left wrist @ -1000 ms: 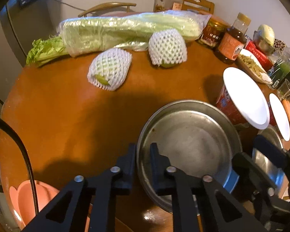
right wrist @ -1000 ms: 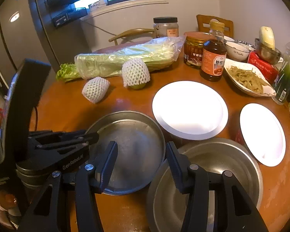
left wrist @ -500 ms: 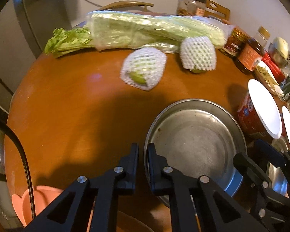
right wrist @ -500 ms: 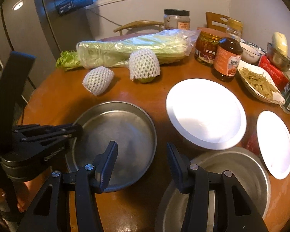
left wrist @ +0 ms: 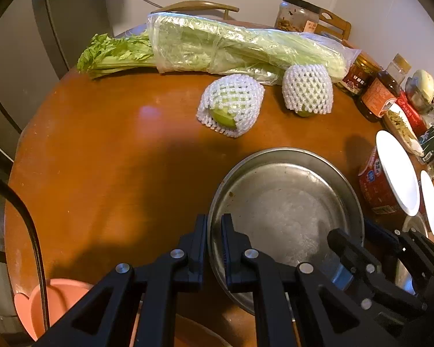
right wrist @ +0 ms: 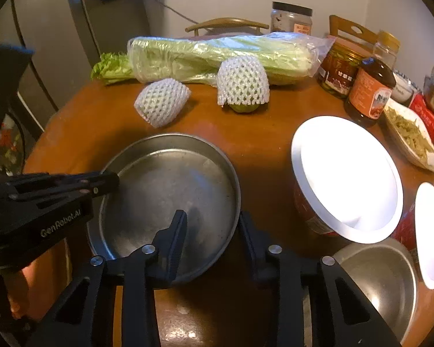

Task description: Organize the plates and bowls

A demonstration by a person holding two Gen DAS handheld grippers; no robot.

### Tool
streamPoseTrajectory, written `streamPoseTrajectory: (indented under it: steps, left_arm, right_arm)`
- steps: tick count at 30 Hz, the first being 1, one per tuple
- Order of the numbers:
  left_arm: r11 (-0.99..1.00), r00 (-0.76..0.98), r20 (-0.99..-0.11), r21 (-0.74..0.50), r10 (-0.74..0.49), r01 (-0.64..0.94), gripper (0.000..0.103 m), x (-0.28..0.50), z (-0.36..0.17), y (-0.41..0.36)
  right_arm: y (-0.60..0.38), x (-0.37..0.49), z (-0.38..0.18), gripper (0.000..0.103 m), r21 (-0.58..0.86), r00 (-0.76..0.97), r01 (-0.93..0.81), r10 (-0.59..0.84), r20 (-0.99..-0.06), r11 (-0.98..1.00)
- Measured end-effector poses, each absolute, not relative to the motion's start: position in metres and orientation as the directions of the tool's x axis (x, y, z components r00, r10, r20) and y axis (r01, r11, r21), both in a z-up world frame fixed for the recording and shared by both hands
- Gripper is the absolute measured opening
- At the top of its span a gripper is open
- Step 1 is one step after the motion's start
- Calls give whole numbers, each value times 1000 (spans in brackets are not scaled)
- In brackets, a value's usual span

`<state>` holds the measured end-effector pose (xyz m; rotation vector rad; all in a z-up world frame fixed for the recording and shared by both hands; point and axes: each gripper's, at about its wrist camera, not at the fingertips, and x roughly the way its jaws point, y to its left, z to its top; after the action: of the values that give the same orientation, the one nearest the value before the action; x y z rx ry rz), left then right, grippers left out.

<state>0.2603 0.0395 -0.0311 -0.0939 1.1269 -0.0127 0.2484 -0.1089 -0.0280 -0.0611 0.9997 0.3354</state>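
On the round wooden table (left wrist: 107, 150), nearest the cameras, the left gripper (left wrist: 214, 232) is clamped on the near rim of the steel pan (right wrist: 170, 190); the right gripper (right wrist: 212, 228) is closing astride its opposite rim. The pan looks stiff, light and slippery, so the thin rim is the hold. Beyond lies bagged celery (left wrist: 231, 49).

"GenRobot.AI" was printed in pale letters on the black body of the left gripper (right wrist: 101, 183), read from the right wrist view. Labels on the chili jar (right wrist: 340, 70), the sauce bottle (right wrist: 370, 92) and the red tub (left wrist: 376, 185) carried characters too small or blurred to read.
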Motion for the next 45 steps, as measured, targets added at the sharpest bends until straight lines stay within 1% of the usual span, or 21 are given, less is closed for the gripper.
streamPoseTrajectory:
  steps: [10,18,27,37,45]
  left_arm:
    - [993,485,-871,-109,-74,-45,10,238,-4,44]
    - [990,538,-840,-125,-70,-67,10,211,24,59]
    - [986,618,-784,-142,-58,-88,10,169,62,82]
    - [979,633,-774,-135,-11,-149,10,135,66,113]
    - [975,617,-787,-121,18,-184,10,121,50,126]
  right_arm:
    - [-115,234,-3,36,151,536,-312,305,-787,938]
    - [-107,214,21,36,145,575,-347,333,-747,927]
    - [-92,189,47,36,141,603,-395,372,-706,908]
    - [-59,162,56,36,133,591,-471,424,-686,872]
    - [-39,145,49,36,111,578,-506,432,-692,855]
